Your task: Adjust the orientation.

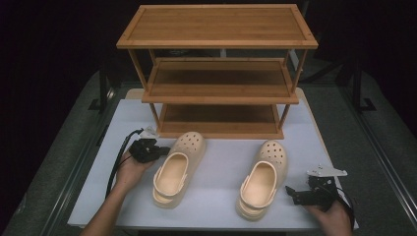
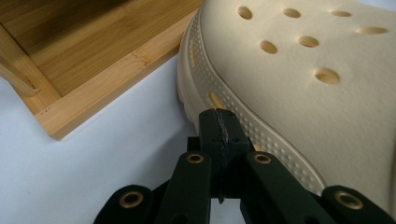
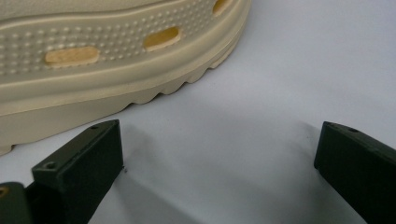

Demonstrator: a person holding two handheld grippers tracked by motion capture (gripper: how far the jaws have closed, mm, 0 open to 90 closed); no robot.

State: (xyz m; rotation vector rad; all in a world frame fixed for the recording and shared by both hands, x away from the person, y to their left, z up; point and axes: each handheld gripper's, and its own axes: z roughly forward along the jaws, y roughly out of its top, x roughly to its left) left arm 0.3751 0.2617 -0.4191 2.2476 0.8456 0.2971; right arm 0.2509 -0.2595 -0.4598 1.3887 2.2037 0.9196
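Clogs, a cream-coloured pair, lie on the white desk (image 1: 216, 196) in front of a three-tier bamboo shoe rack (image 1: 217, 73), toes pointing toward the rack and heel straps toward the person.

At the left of the high view, the person's left hand (image 1: 129, 169) holds the left claw (image 1: 164, 150), which points rightward at the left clog (image 1: 178, 167). Its tip is at the outer side of that clog, about where the perforated toe cap meets the foot opening. In the left gripper view its two black jaws are pressed together with nothing between them, their tip close against the clog's dotted side wall just above the sole; whether it touches cannot be told. A corner of the rack's lowest shelf shows at the upper left of that view.

The right clog (image 1: 261, 177) lies well apart from the left one, nearer the desk's front edge and turned slightly toward the left.

At the right, the person's right hand (image 1: 334, 216) holds the right claw (image 1: 290, 191) low over the desk, just beside the right clog's outer side near the heel. In the right gripper view its jaws stand wide apart and empty, bare desk between them, with the clog's ridged sole and slotted side wall just beyond the left jaw, not touching it.
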